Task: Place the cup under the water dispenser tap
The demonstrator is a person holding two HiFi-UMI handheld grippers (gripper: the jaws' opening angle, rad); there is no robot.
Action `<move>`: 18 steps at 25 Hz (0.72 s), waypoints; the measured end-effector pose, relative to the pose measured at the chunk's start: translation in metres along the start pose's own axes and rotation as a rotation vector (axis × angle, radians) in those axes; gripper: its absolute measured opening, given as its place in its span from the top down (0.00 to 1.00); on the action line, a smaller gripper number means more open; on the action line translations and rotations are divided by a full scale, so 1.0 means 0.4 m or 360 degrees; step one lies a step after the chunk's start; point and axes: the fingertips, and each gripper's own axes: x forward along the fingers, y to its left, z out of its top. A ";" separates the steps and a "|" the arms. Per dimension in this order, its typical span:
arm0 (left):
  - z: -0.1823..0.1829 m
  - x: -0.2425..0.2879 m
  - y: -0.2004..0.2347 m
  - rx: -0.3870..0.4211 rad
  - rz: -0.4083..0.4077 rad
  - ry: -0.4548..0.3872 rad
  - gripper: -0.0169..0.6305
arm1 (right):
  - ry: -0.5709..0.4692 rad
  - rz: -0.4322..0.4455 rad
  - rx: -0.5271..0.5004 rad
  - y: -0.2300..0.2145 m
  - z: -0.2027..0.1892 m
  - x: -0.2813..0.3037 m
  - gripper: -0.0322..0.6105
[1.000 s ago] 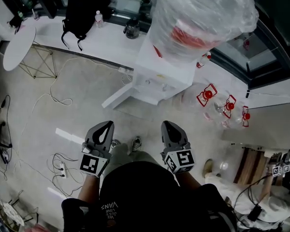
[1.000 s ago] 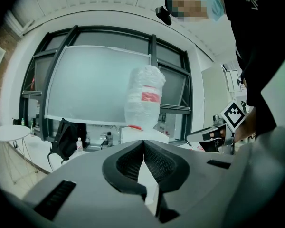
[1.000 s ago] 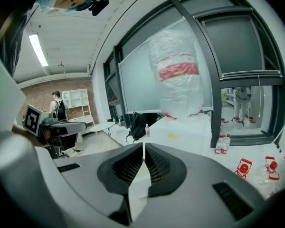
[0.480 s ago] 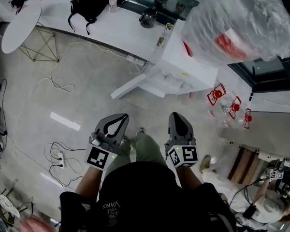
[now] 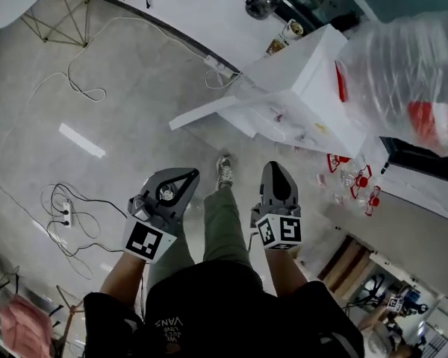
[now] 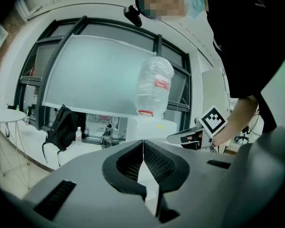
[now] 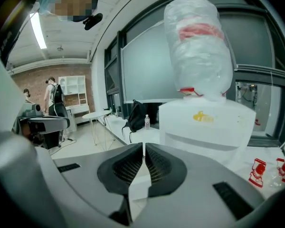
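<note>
The white water dispenser [image 5: 299,88] stands at the upper right of the head view, with a plastic-wrapped bottle [image 5: 411,80] on top. A small cup-like thing [image 5: 292,28] sits on the white ledge behind it, too small to be sure of. My left gripper [image 5: 172,189] and right gripper [image 5: 276,185] hover above the floor, well short of the dispenser, both shut with nothing between the jaws. In the left gripper view the left gripper [image 6: 143,148] points at the dispenser [image 6: 149,127]. The right gripper [image 7: 144,153] faces the dispenser [image 7: 204,127] from closer.
A black backpack [image 6: 61,127], a small water bottle [image 6: 78,135] and a kettle [image 6: 107,137] stand on the ledge. Red-labelled bottles [image 5: 351,177] lie right of the dispenser. Cables and a power strip [image 5: 67,213] cross the floor at left. A round white table [image 7: 97,115] stands further off.
The head view has swung, so the dispenser now sits further right and higher. One leg has stepped forward between the grippers. Both grippers stay shut and empty.
</note>
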 end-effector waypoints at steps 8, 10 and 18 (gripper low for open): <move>-0.217 0.116 0.026 -0.0091 0.0093 0.0018 0.94 | 0.0117 0.0178 -0.0052 -0.058 -0.249 0.211 0.88; -0.292 0.149 0.031 -0.0107 0.0090 0.0008 0.94 | 0.0136 0.0193 -0.0050 -0.071 -0.336 0.278 0.88; -0.544 0.262 0.021 -0.0213 0.0107 -0.0050 0.94 | 0.0270 0.0180 -0.0084 -0.157 -0.676 0.466 0.88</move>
